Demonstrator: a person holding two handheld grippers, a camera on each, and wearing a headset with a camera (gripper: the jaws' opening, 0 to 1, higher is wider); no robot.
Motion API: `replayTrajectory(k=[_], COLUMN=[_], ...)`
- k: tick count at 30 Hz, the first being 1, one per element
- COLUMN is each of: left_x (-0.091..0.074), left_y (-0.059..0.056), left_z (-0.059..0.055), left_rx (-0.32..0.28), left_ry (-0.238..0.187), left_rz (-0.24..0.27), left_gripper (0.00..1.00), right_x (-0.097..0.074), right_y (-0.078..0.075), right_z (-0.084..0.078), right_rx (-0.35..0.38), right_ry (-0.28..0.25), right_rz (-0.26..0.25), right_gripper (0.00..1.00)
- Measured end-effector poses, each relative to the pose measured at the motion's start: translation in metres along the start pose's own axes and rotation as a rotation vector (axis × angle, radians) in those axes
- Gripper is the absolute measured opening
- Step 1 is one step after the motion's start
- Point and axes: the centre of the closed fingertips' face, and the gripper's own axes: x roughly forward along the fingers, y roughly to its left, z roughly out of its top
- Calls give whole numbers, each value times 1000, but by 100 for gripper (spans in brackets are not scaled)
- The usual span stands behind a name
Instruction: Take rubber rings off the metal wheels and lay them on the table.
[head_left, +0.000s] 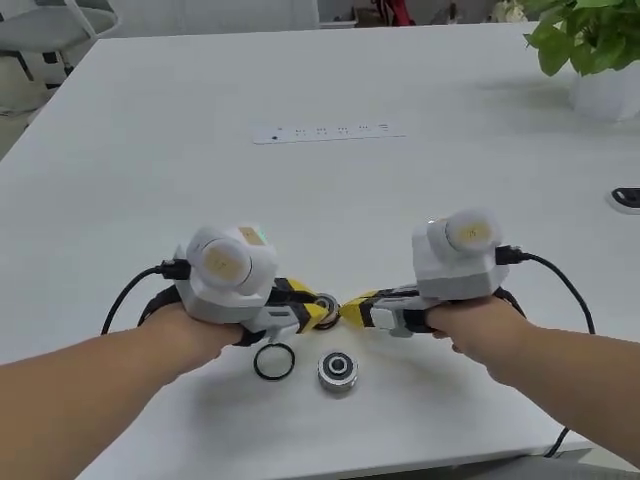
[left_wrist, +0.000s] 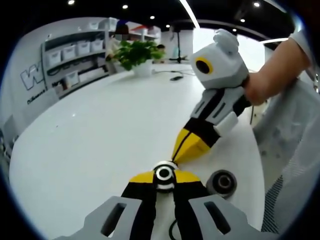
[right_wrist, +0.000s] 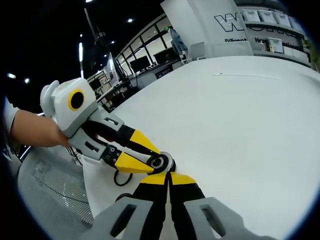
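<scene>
Round metal wheel (right_wrist: 160, 162) sits clamped in the left hand-held gripper (left_wrist: 164, 176), while the right hand-held gripper (right_wrist: 170, 174), jaws together, touches its rim.

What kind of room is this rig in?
Probably an open-plan office or showroom: a big white table, wall shelves of white storage bins, a leafy green potted plant and recessed ceiling spotlights.
</scene>
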Motion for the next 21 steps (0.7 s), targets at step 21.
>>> replayTrajectory(k=[21], left_x=[0], left_y=[-1], left_z=[-1], left_rx=[-10], left_ry=[5], left_rz=[11], left_gripper=[11], right_x=[7], right_y=[40], right_z=[30], right_rx=[-44], right_ry=[-98], right_rz=[111], right_gripper=[0])
